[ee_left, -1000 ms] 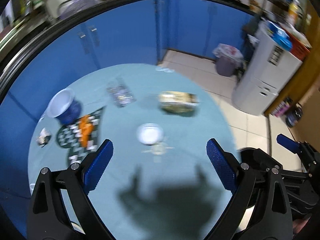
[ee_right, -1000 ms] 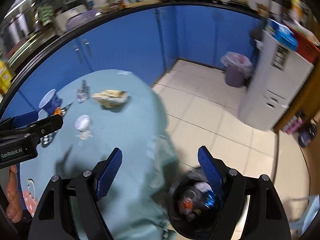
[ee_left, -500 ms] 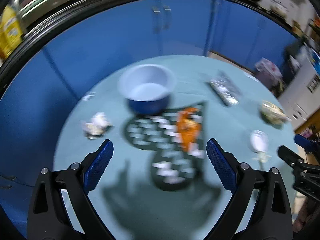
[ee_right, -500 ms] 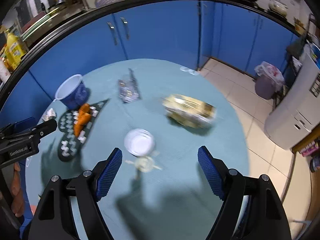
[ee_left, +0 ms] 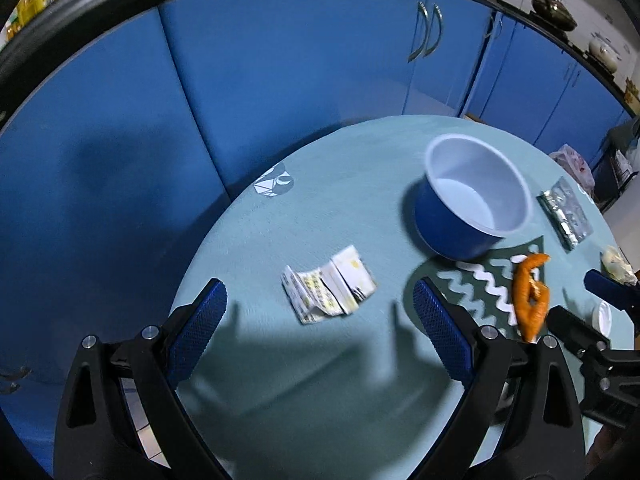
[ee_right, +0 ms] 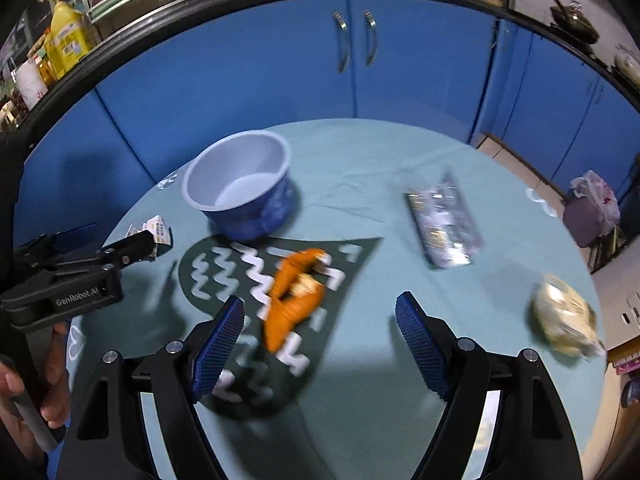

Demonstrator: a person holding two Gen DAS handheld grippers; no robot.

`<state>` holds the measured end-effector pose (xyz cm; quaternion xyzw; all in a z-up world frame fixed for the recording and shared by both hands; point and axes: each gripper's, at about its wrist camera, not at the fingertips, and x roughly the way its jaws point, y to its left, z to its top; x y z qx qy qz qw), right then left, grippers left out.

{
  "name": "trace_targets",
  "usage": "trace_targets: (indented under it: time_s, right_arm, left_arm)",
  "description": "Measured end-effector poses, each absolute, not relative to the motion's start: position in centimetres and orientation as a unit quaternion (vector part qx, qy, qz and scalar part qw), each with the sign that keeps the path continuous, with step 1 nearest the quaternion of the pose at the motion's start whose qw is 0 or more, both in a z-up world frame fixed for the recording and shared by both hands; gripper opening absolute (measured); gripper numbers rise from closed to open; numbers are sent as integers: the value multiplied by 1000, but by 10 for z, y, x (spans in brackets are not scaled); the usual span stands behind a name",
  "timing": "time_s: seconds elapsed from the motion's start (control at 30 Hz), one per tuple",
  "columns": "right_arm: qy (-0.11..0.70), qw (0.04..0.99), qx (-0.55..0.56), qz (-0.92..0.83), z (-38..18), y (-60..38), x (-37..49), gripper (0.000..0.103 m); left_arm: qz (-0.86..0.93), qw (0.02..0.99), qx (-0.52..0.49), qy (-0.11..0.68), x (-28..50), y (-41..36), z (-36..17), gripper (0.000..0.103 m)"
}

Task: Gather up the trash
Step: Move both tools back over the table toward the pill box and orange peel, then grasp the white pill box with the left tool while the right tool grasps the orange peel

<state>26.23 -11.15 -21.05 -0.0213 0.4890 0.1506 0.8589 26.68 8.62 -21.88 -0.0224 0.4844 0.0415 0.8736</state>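
Both views have swung across the round desk (ee_left: 320, 400) toward its left side. A second ago the right wrist camera looked over the desk's edge at a black bin on the floor with rubbish already in it; that bin is now out of view, and the camera faces the middle of the desk instead. The left wrist camera, which a second ago faced a small white lid and a yellowish packet, now faces a crumpled paper wrapper (ee_left: 330, 290).

The left hand-held gripper (ee_left: 318, 332) has its jaws wide apart with nothing between them, and the paper wrapper lies flat on the desk just ahead of them and roughly centred in the gap. The right hand-held gripper (ee_right: 320, 340) is likewise spread wide and empty; an orange peel (ee_right: 294, 296) lies on a dark green mat with white zigzags (ee_right: 224, 276) close in front of its left finger. A person's hand (ee_right: 24, 392) holding the left tool's handle shows at the edge of the right view.

Other pieces are on the desk: a silvery foil packet (ee_right: 442, 224) beyond the mat and a yellowish crumpled packet (ee_right: 566, 318) near the right edge. A blue bowl (ee_left: 472, 200) stands empty behind the mat, partly on it.

I judge that one drop at the bin is over and a fresh pickup is beginning, with the paper wrapper the likely target for the left side and the peel for the right. Most of the trash is not yet collected.
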Motion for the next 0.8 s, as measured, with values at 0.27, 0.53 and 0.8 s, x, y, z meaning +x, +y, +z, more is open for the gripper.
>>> trace_targets:
  time_s: [0.27, 0.53, 0.8]
  right_arm:
    - [502, 853, -44, 134, -219, -96, 271, 73]
    - [514, 844, -53, 141, -230, -85, 270, 38]
    - [516, 843, -46, 144, -226, -95, 268, 19]
  left_arm:
    - [43, 866, -27, 497, 273, 92, -238, 86]
    - [42, 866, -19, 498, 269, 83, -243, 77]
    - [22, 868, -9, 496, 266, 70, -238, 40]
